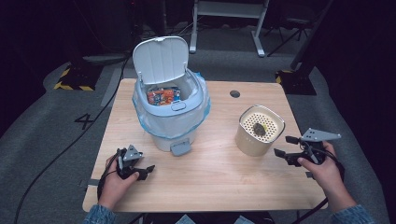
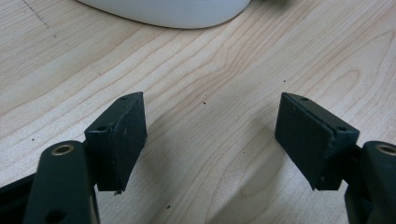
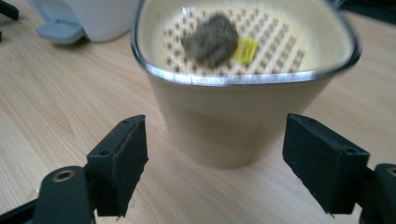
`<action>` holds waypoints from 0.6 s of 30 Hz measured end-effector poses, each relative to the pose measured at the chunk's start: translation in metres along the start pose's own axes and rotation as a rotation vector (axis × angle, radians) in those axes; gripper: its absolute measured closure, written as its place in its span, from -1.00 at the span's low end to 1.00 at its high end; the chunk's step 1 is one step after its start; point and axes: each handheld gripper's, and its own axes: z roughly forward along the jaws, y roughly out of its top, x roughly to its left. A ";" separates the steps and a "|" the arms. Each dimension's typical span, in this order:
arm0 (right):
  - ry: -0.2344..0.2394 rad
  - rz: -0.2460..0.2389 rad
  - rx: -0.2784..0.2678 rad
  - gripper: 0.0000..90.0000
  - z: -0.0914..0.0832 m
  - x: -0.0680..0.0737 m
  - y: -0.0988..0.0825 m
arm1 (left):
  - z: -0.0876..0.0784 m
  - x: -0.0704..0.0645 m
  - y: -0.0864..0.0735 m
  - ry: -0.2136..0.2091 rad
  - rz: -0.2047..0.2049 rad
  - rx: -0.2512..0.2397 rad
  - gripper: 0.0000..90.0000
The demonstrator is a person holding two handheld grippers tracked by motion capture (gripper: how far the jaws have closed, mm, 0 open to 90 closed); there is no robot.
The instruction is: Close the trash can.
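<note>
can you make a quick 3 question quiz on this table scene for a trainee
1. True or false: the lid of the white bin is shut.
2. What lies on the perforated insert of the beige container? A) a dark clump and a small yellow piece B) a spoon C) nothing
3. The right gripper has its jaws ____, with the beige container ahead of them and nothing between the pads.

Key
1. False: the lid stands up, and colourful packets show inside.
2. A
3. open
</note>
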 end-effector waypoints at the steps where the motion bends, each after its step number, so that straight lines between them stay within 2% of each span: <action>1: 0.004 0.008 0.004 -0.53 0.003 0.000 -0.007 | 0.000 0.000 0.000 0.001 0.001 0.001 -0.44; 4: 0.016 0.016 0.039 -0.59 0.013 -0.002 -0.025 | 0.000 0.000 0.000 0.003 0.000 0.001 -0.44; 12: -0.025 0.048 0.112 -0.59 0.040 -0.005 -0.068 | -0.002 -0.001 0.001 0.017 -0.016 0.006 -0.37; 13: -0.036 0.047 0.116 -0.59 0.043 -0.005 -0.073 | -0.002 -0.001 0.001 0.015 -0.028 0.008 -0.36; 15: -0.065 0.042 0.112 -0.59 0.047 -0.004 -0.080 | -0.004 0.000 0.002 0.016 -0.019 0.002 -0.34; 18: -0.082 0.042 0.103 -0.61 0.048 -0.001 -0.084 | -0.007 0.001 0.004 0.000 -0.027 -0.016 -0.30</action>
